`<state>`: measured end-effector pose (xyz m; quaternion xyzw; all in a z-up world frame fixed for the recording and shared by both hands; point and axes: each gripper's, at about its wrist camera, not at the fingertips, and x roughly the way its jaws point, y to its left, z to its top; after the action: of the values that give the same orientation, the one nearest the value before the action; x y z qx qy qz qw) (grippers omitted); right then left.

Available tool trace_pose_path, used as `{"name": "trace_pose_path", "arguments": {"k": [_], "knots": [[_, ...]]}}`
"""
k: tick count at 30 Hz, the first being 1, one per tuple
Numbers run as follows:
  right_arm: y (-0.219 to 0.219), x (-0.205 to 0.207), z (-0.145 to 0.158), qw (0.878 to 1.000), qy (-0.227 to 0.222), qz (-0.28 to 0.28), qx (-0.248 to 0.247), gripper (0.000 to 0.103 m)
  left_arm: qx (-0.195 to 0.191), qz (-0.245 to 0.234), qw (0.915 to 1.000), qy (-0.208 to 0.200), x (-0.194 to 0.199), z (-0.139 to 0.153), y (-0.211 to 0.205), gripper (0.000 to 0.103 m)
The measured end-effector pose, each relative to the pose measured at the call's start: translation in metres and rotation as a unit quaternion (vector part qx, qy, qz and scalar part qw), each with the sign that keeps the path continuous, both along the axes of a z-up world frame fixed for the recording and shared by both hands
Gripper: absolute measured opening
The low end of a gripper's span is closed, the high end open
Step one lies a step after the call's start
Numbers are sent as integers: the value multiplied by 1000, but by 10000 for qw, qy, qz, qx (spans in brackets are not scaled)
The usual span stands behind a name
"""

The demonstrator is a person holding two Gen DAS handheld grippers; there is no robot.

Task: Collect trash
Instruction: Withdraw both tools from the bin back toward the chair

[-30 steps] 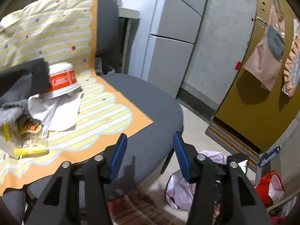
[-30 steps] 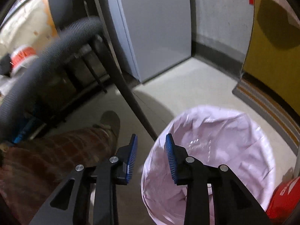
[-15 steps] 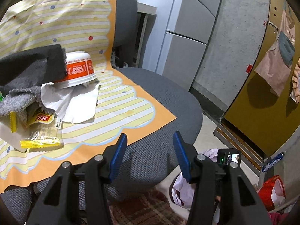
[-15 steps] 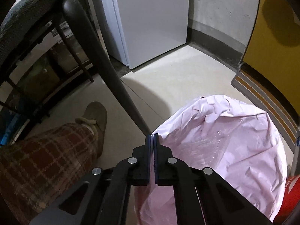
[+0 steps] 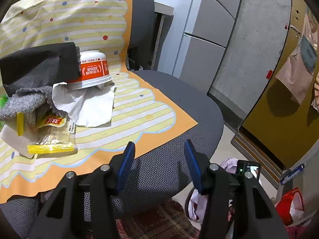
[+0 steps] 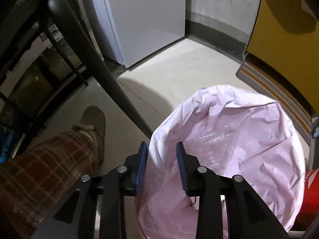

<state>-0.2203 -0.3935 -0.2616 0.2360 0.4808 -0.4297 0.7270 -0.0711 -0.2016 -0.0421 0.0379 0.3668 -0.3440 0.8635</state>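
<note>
An upside-down red and white noodle cup (image 5: 93, 69), a crumpled white napkin (image 5: 87, 107) and yellow snack wrappers (image 5: 49, 147) lie on a striped yellow sheet (image 5: 129, 115) draped over a grey office chair (image 5: 189, 103). Hovering over the seat's front edge, to the right of the trash, my left gripper (image 5: 158, 165) is open and empty. A bin lined with a pink bag (image 6: 239, 139) stands on the floor. Above its near left rim, my right gripper (image 6: 161, 163) has its jaws opening. Nothing is gripped; the bag's rim shows below the gap.
Black and grey cloths (image 5: 39, 65) lie beside the cup. A black chair leg (image 6: 99, 65) slants down to the bin. A person's plaid trouser leg (image 6: 49, 169) and shoe (image 6: 95, 123) are left of the bin. A red bag (image 5: 289, 205), a yellow door (image 5: 279, 109) and a doormat (image 6: 275, 87) lie to the right.
My right gripper sank toward the bin, shut fully half a second ago, and has opened again. My left gripper shifted so the trash pile sits nearer the view's middle.
</note>
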Motion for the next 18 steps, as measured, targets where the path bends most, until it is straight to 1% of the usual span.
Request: {"name": "trace_pose_path", "arguments": {"k": [1,3,8,9,10,12,13,15,17,18], "knots": [[-2,4,-4,9999,-73,76,81,20,9,3,10000,7,0,0,0,50],[1,12,-4,9997,89,195,-113,20,44,20,10000,-16,0,0,2,50],[1,27,-3,9974,-6,708,-151,20,77,122,9999,-19,3,-1,7,50],[3,32,-1,9960,7,844,-277,19,66,149,9999,-6,5,-1,8,50],[7,39,4,9933,11,1056,-476,12,62,176,9998,-10,5,-1,10,50],[7,46,8,9914,-6,1219,-482,10,62,227,9997,-25,7,0,13,50],[3,49,10,9920,5,1225,-313,10,64,254,9997,-25,8,0,15,50],[-2,46,14,9943,-68,1065,-64,15,39,307,9995,-54,8,2,21,50],[1,40,25,9946,-108,1028,56,27,32,360,9993,-78,8,4,28,50],[6,37,35,9942,-89,1076,-26,32,26,400,9992,-85,8,5,33,50]]}}
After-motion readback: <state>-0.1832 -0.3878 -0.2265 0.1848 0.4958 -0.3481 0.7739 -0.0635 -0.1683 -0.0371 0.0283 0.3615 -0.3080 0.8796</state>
